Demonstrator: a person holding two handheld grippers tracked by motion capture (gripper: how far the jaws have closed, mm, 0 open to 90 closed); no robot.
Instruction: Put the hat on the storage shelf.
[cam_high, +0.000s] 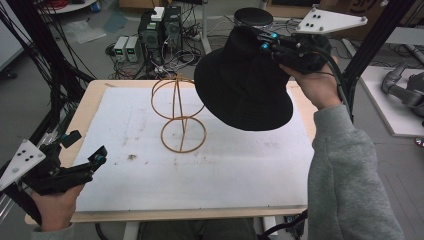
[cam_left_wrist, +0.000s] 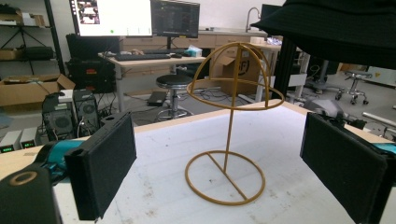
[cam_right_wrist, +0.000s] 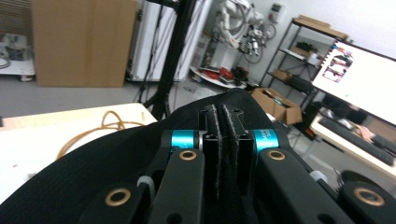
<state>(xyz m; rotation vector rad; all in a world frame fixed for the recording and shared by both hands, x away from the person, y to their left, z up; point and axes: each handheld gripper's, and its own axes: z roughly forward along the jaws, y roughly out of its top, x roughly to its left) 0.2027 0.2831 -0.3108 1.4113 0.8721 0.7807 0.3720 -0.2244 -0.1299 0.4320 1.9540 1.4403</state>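
Note:
A black bucket hat (cam_high: 242, 85) hangs in the air over the table's far right, tilted, just right of a gold wire hat stand (cam_high: 179, 116). My right gripper (cam_high: 266, 43) is shut on the hat's crown; in the right gripper view its jaws are pressed together on the black fabric (cam_right_wrist: 116, 163). The stand (cam_left_wrist: 229, 121) stands upright on a round base, with nothing on its dome. The hat's brim (cam_left_wrist: 336, 28) shows at the top right of the left gripper view. My left gripper (cam_high: 97, 157) is low at the table's near left, open and holding nothing, its pads (cam_left_wrist: 105, 165) wide apart.
A white mat (cam_high: 200, 160) covers the wooden table (cam_high: 87, 95). Computers and cables (cam_high: 160, 37) lie on the floor behind the table, with a black stool (cam_high: 253, 16) beyond. A black frame post (cam_high: 372, 40) rises at the right.

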